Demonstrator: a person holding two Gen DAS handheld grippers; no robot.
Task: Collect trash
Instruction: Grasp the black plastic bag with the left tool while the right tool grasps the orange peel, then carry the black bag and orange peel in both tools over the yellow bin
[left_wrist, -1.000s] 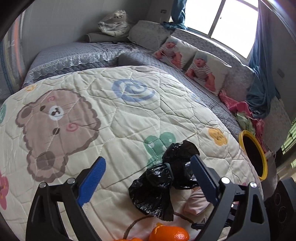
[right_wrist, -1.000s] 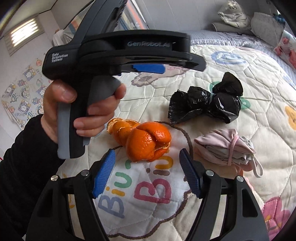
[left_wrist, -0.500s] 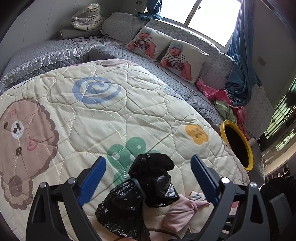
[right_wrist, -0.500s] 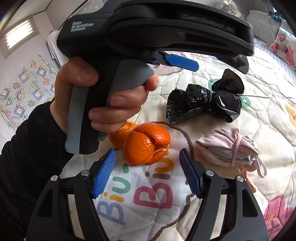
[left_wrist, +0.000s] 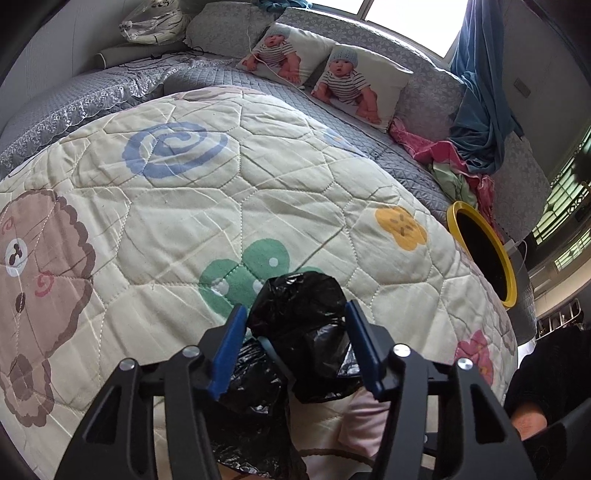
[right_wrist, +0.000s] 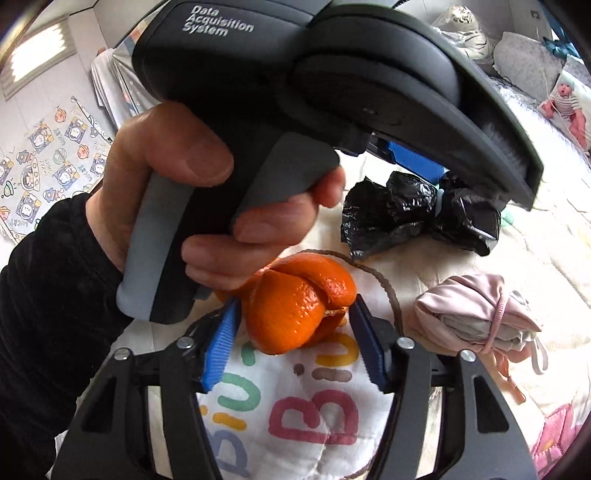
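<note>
Bed (left_wrist: 258, 192): covered by a cream cartoon-print quilt; all task items lie on the quilt.

Left hand-held gripper (left_wrist: 295, 343): angled down over the quilt. Its jaws have just been closing and now bracket the black plastic bag (left_wrist: 299, 314); blue pads at both flanks of the bag's upper lobe, the left pad touching it, firm pressure not confirmable. In the right wrist view this gripper's body is held by the left hand (right_wrist: 207, 206), black sleeve.

Black plastic bag: crumpled, cinched in the middle, near the green flower print.

Right hand-held gripper (right_wrist: 293, 339): jaws have just been closing, about half open; orange peel (right_wrist: 295, 306) sits between the blue pads, the left pad touching it, a narrow gap at the right.

Pink pouch (right_wrist: 476, 321): bundled with a pink cord, beside the peel, toward the quilt's right edge.

Yellow-rimmed bin (left_wrist: 484, 254): off the bed's right edge.

Two baby-print pillows (left_wrist: 354, 85): at the bed's far edge.
</note>
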